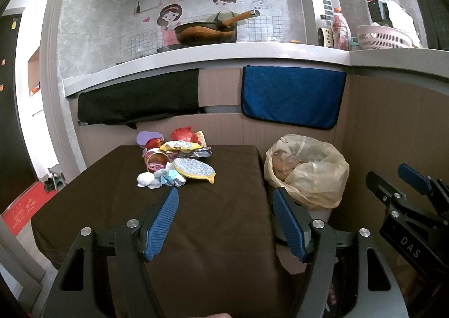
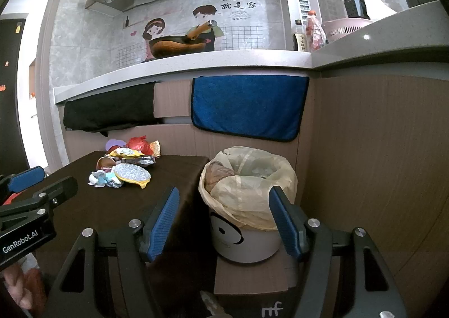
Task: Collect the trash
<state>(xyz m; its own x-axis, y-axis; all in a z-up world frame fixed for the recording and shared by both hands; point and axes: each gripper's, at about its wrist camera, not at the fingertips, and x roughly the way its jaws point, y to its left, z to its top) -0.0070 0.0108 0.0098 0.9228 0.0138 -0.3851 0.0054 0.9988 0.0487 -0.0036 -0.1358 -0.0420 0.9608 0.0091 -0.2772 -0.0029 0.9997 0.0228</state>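
Left wrist view: our left gripper [image 1: 226, 200] hangs spread and empty above the brown cloth table [image 1: 112, 205], aimed at the trash [image 1: 175, 159], a crumpled heap of foil, paper and shiny wrappers at the table's far edge.

Right wrist view: our right gripper [image 2: 224, 200] is likewise spread and empty, framing the bin [image 2: 241, 242] just right of the table; its thin, wrinkled bag [image 2: 280, 177] gapes ready.
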